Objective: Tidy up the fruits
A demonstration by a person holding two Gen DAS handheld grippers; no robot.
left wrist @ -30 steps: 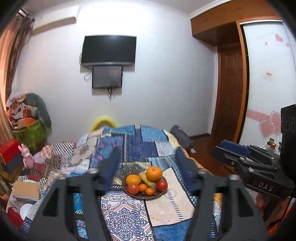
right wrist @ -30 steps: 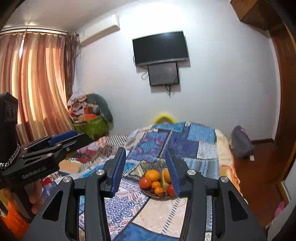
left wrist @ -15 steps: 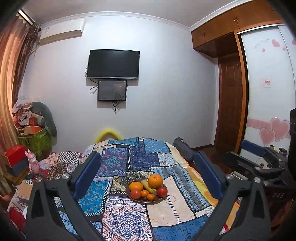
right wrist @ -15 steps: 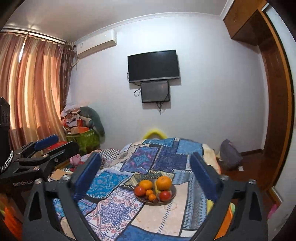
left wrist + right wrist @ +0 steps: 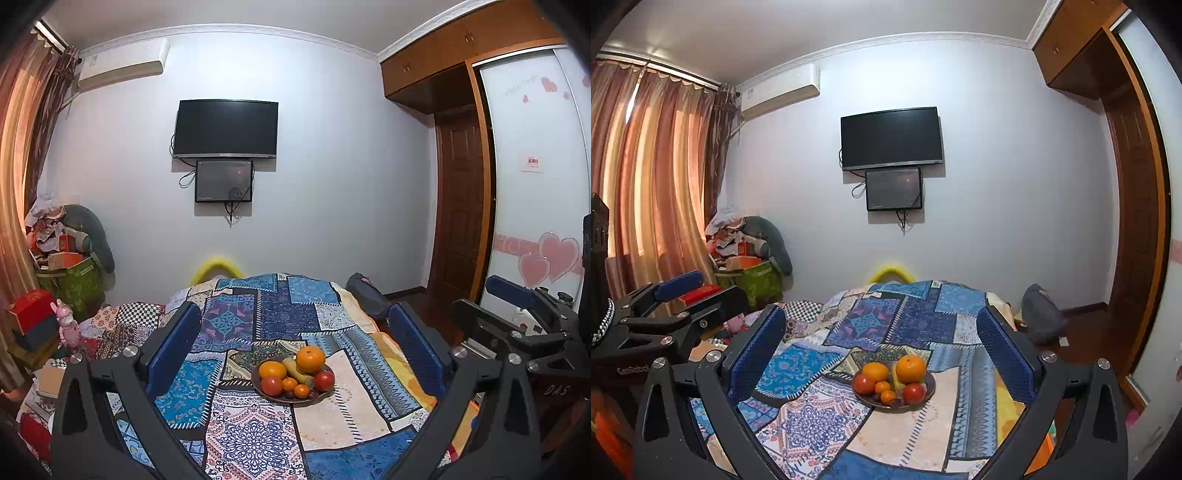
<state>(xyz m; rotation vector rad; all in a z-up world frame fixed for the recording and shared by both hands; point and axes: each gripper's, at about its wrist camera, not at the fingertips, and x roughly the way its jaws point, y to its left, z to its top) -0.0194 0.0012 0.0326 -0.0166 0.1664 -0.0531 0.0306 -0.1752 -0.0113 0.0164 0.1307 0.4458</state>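
left wrist: fruit plate (image 5: 280, 398) between fingers (image 5: 173, 350)

White letters "DAS" stand on the black body of the right gripper (image 5: 532, 325) seen from the left wrist; "GeoRobot" (last letters cut off by the finger in front) stands on the left gripper (image 5: 676, 295); the red sticker (image 5: 531, 163) on the wardrobe door (image 5: 535, 184) is too small to read.

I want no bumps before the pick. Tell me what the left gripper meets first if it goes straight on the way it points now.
The left gripper, open and empty, frames the plate of fruit on the patchwork quilt. Nothing stands between. It would probably meet the big orange first, though depth is hard to judge here.
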